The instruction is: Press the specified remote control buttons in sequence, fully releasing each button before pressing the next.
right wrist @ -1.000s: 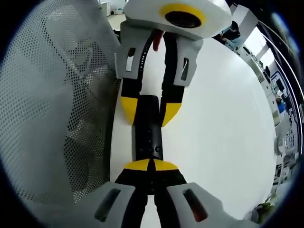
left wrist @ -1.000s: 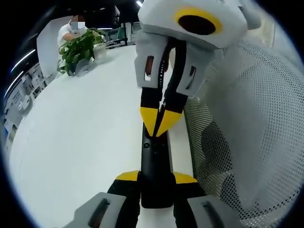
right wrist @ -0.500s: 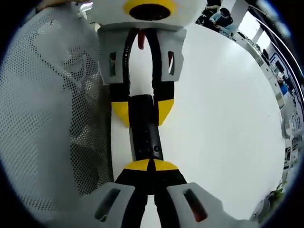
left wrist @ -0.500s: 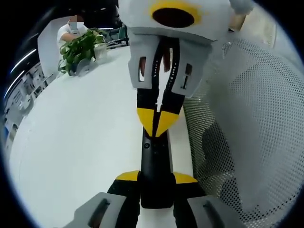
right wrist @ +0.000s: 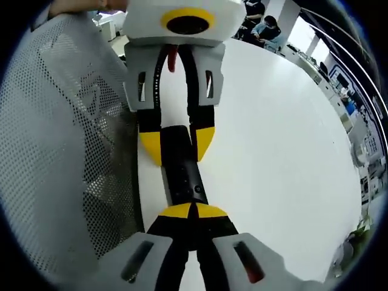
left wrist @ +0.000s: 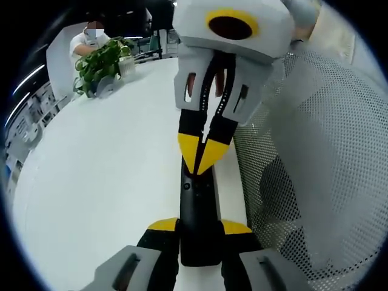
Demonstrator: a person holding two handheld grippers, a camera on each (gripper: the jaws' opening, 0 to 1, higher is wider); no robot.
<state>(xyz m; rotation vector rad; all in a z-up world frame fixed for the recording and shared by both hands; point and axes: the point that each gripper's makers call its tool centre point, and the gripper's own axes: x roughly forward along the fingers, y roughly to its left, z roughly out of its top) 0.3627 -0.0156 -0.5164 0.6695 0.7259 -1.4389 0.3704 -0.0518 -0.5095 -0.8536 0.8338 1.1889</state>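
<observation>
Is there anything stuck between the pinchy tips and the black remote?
Nothing visible. The right gripper, shut, has its tips right over the remote control, and the left gripper clamps its other end on the white table.

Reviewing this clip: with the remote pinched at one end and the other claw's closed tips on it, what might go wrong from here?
1. The right claw, shut, bears on the far part of the black remote while the left claw grips only its near end; the remote may tilt or slip.
2. The paired tips look wider than one button, so a neighbouring button may get pressed.
3. The remote lies close to the white table's edge beside the mesh sleeve.
</observation>
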